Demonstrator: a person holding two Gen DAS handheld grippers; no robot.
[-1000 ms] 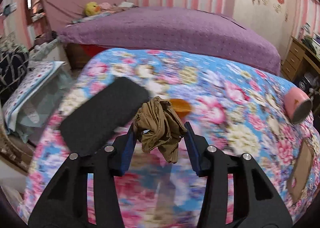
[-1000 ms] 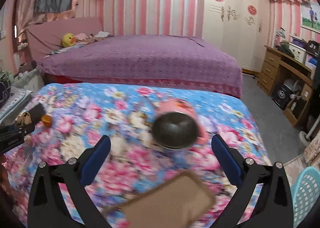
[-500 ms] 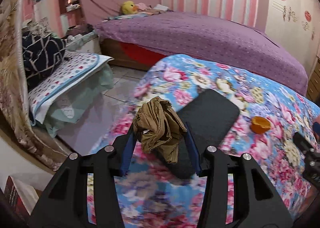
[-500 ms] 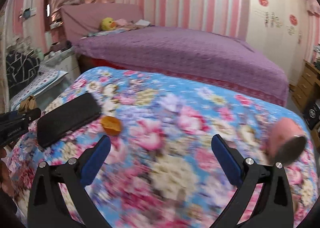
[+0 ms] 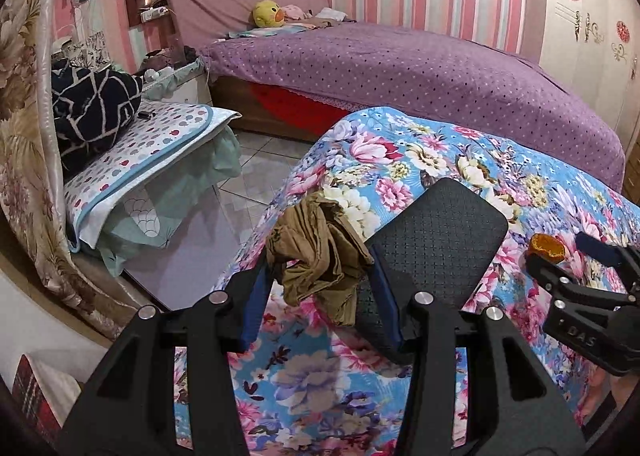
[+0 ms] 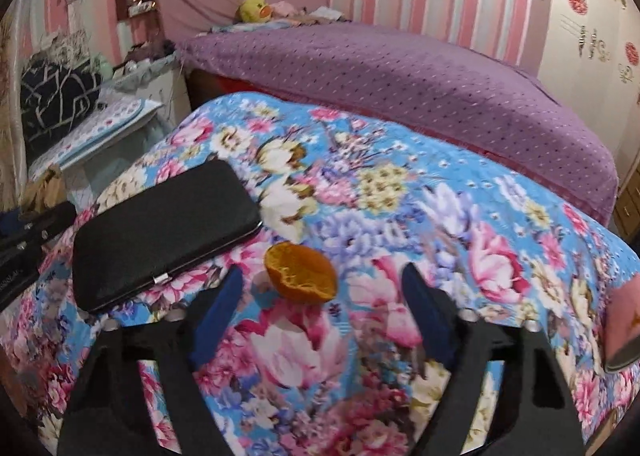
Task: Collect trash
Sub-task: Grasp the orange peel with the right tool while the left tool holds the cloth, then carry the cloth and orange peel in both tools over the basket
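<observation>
Left gripper (image 5: 316, 276) clamping a crumpled brown rag (image 5: 320, 256) between its pads, hanging over the flowered bedspread (image 6: 440, 216). Right gripper (image 6: 320, 296) closing, nothing pinched — orange peel (image 6: 301, 273) lying just ahead between its fingers, black wallet (image 6: 160, 232) to the left.

The left gripper (image 5: 316, 288) clamps a crumpled brown wad (image 5: 320, 252) above the floral bedspread (image 5: 420, 152), a black case (image 5: 436, 240) lying just behind it, while the right gripper (image 5: 568, 256), jaws closing, reaches an orange peel (image 5: 546, 244).
</observation>
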